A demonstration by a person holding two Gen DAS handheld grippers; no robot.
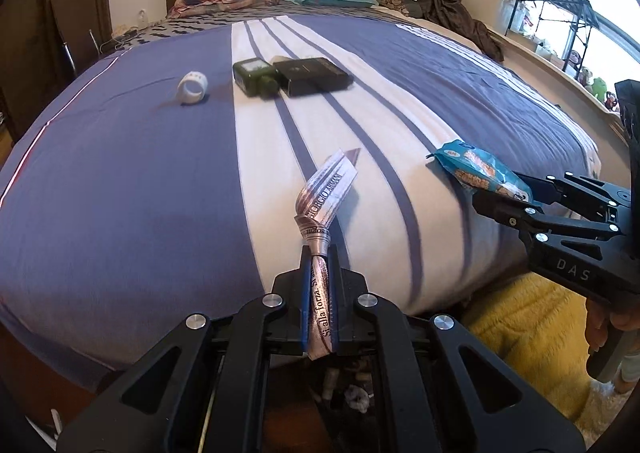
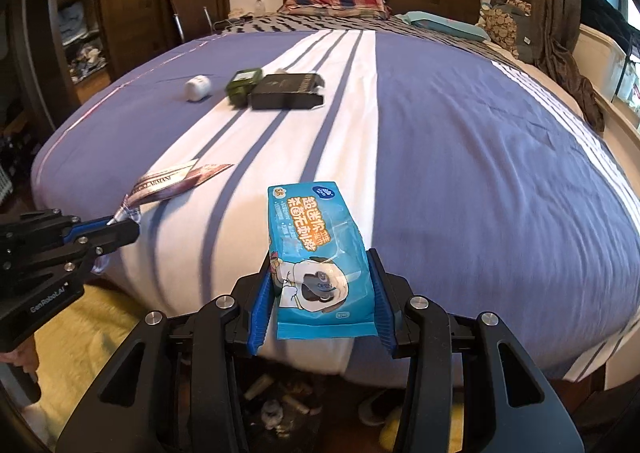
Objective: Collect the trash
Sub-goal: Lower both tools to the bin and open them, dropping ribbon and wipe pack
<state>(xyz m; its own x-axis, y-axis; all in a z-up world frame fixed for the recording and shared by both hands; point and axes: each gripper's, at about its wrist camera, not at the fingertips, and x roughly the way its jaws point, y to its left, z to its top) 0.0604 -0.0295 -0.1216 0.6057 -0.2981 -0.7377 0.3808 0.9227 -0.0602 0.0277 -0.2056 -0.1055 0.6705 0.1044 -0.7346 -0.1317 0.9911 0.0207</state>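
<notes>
In the left wrist view we see the left hand-held gripper (image 1: 318,265) clamped on a printed paper strip (image 1: 326,193) that trails onto the bed (image 1: 120,181); a white ring (image 1: 193,88), a green bottle (image 1: 256,78) and a black box (image 1: 316,76) lie farther up the bed. In the right wrist view the right hand-held gripper (image 2: 320,285) grips a blue wipes pack (image 2: 316,253) over the bed's foot edge; the left one holds the strip at the left.

Bedspread (image 2: 460,141) lies open; green bottle (image 2: 243,82), black box (image 2: 286,92) obstruct centre.
</notes>
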